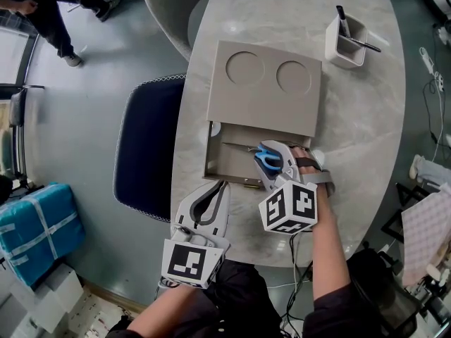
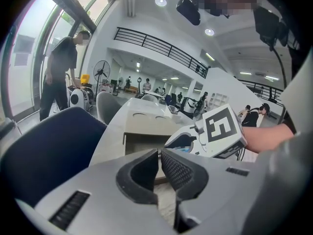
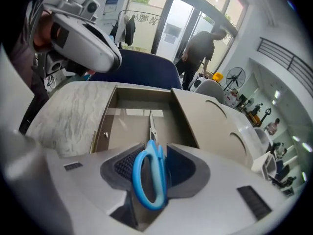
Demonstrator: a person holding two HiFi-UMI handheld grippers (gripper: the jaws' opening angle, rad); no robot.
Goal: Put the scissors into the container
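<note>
The scissors point(image 1: 268, 159) have blue handles point(image 3: 150, 173) and sit between the jaws of my right gripper point(image 1: 271, 164), their blades point(image 3: 151, 124) pointing down into the open drawer point(image 1: 225, 157) of the beige container point(image 1: 264, 83). In the right gripper view the right gripper point(image 3: 149, 153) stands open: the handles lean on the right-hand pad and a gap shows at the left-hand pad. My left gripper point(image 1: 218, 187) hovers over the table's near edge, left of the drawer. Seen in its own view, the left gripper point(image 2: 160, 153) is shut and holds nothing.
A white pen holder point(image 1: 345, 42) with pens stands at the table's far right. A dark blue chair point(image 1: 148, 146) is pushed against the table's left edge, with a grey chair point(image 1: 173, 2) beyond it. A person point(image 1: 49, 5) stands far left, and a blue wrapped box point(image 1: 35, 231) lies on the floor.
</note>
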